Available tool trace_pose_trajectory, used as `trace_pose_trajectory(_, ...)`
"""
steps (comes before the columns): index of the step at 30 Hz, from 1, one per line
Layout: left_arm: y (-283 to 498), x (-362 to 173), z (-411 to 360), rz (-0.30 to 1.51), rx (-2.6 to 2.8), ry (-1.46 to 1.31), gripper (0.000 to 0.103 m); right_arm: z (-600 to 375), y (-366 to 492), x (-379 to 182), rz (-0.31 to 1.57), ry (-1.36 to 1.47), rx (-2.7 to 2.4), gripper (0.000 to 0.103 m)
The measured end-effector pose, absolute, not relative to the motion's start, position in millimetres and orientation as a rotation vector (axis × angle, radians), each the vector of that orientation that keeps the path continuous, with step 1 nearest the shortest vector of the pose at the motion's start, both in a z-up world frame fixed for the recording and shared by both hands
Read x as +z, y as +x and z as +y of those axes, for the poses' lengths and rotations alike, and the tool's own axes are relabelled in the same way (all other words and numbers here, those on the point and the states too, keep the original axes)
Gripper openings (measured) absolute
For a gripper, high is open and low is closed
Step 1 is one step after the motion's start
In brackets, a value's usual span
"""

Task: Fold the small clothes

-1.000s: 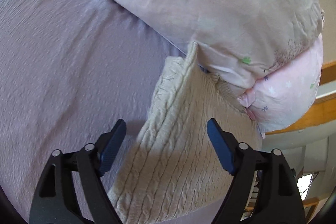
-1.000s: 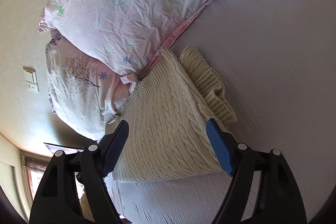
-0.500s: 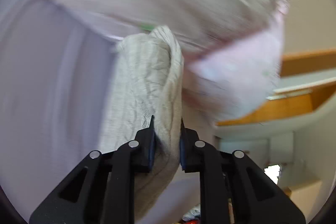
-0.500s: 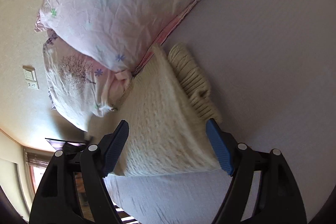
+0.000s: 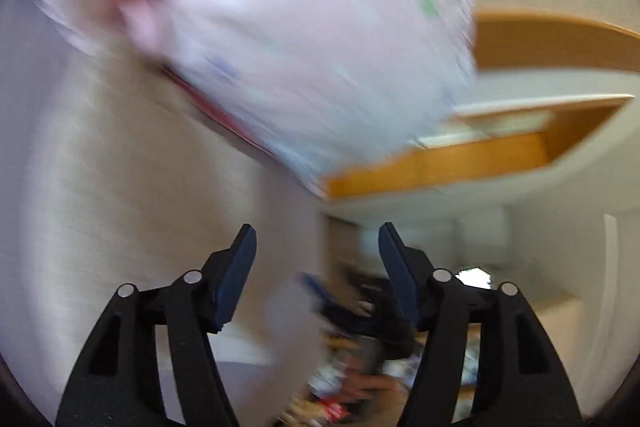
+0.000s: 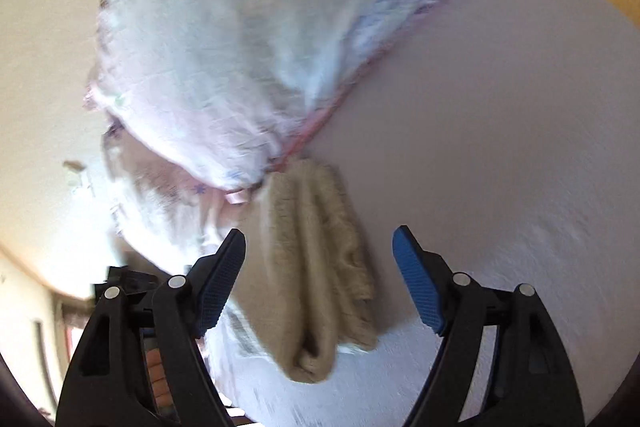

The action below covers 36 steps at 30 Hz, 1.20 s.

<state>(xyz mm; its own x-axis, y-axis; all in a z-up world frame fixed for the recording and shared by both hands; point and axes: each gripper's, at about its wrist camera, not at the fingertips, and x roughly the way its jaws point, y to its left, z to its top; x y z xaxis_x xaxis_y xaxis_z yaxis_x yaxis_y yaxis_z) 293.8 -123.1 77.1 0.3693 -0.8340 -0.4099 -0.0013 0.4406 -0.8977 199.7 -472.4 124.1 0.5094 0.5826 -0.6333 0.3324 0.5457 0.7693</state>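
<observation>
The cream cable-knit sweater (image 6: pixel 316 267) lies folded into a narrow bundle on the lilac bed sheet (image 6: pixel 500 147), its far end against the floral pillows (image 6: pixel 240 47). My right gripper (image 6: pixel 319 285) is open and empty, its fingers to either side of the bundle above it. My left gripper (image 5: pixel 316 273) is open and empty; its view is badly blurred. There a pale cream surface (image 5: pixel 140 207), perhaps the sweater, fills the left, and a pillow (image 5: pixel 300 39) is above.
Two floral pillows are stacked at the head of the bed. Wooden trim (image 5: pixel 440 159) and a beige wall (image 6: pixel 40 87) lie beyond them. Cluttered room floor (image 5: pixel 360 367) shows past the bed's edge in the left wrist view.
My left gripper shut on the sweater's edge, carried it over, then opened and let go. The sweater went from a wide flat panel to a narrow folded bundle. Both views swung.
</observation>
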Motion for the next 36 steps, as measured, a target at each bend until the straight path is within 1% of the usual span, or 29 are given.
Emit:
trace_pose_trajectory(4,283,56,-79,1.084,-0.454,-0.988,0.066,-425,248,116,1.196,0.850,0.293,0.077)
trace_pose_trajectory(6,274,51,-71,1.098,-0.406,-0.971,0.070,-406,264,107,1.252,0.774,0.292,0.077)
trace_pose_trajectory(8,268,48,-64,1.116,-0.370,-0.948,0.075,-388,279,92,1.317,0.725,0.285,0.076)
trace_pose_trajectory(9,265,46,-63,1.130,-0.352,-0.933,0.076,-382,283,87,1.341,0.706,0.287,0.065)
trace_pose_trajectory(10,264,45,-61,1.138,-0.340,-0.924,0.079,-373,286,82,1.362,0.654,0.287,0.032)
trace_pose_trajectory(11,262,45,-61,1.147,-0.330,-0.914,0.081,-371,287,82,1.356,0.629,0.292,0.025)
trace_pose_trajectory(13,261,42,-63,1.168,-0.312,-0.888,0.083,-376,283,91,1.301,0.606,0.285,0.020)
trace_pose_trajectory(15,265,37,-63,1.184,-0.316,-0.859,0.083,-400,275,96,1.246,0.647,0.193,0.019)
trace_pose_trajectory(17,269,34,-68,1.197,-0.321,-0.819,0.085,-422,268,86,1.258,0.681,0.073,0.019)
trace_pose_trajectory(18,272,33,-74,1.206,-0.329,-0.791,0.085,-426,267,81,1.275,0.694,0.067,0.022)
trace_pose_trajectory(20,276,28,-83,1.230,-0.337,-0.752,0.086,-429,265,82,1.285,0.708,0.081,0.046)
trace_pose_trajectory(22,280,22,-92,1.261,-0.341,-0.725,0.086,-435,262,88,1.263,0.747,0.089,0.100)
trace_pose_trajectory(24,282,17,-99,1.276,-0.344,-0.716,0.086,-444,257,90,1.234,0.801,0.112,0.102)
trace_pose_trajectory(27,286,12,-107,1.278,-0.355,-0.718,0.086,-445,253,71,1.330,0.831,0.119,0.102)
trace_pose_trajectory(30,290,8,-112,1.269,-0.368,-0.724,0.087,-440,250,73,1.310,0.817,0.110,0.102)
trace_pose_trajectory(31,291,9,-114,1.264,-0.373,-0.719,0.087,-438,248,73,1.304,0.822,0.129,0.084)
trace_pose_trajectory(33,290,9,-114,1.256,-0.387,-0.699,0.077,-426,244,59,1.336,0.912,0.212,0.046)
trace_pose_trajectory(35,290,8,-113,1.251,-0.409,-0.696,0.055,-422,238,58,1.287,0.966,0.196,0.040)
trace_pose_trajectory(36,288,9,-106,1.238,-0.443,-0.706,0.050,-418,234,61,1.267,0.989,0.186,0.038)
